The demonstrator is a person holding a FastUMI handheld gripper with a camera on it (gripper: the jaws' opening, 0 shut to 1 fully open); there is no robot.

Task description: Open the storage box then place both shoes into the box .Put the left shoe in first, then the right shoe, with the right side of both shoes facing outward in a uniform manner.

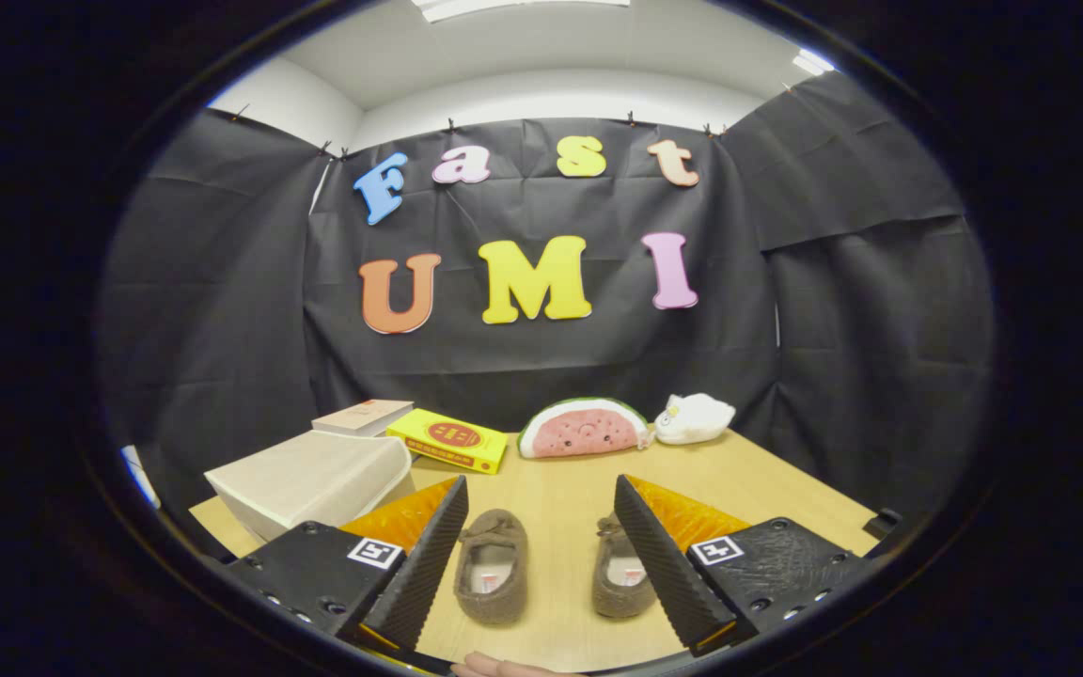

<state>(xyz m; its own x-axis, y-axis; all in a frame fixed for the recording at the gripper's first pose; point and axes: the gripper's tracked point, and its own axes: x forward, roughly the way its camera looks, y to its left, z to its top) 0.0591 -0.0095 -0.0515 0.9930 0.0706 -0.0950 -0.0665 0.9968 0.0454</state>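
Two brown fuzzy shoes lie side by side on the wooden table [560, 489], toes pointing away from me. One shoe [493, 567] sits between my fingers, close to the left finger. The other shoe [619, 575] is partly hidden behind the right finger. My gripper [541, 564] hovers above them, open, holding nothing. A beige storage box [311, 480] with its lid shut stands to the left, just beyond the left finger.
A yellow box [449, 439] and a pale flat box [363, 416] lie behind the storage box. A watermelon plush [583, 428] and a white plush [694, 418] rest at the table's far edge. Fingertips of a hand [504, 667] show near me.
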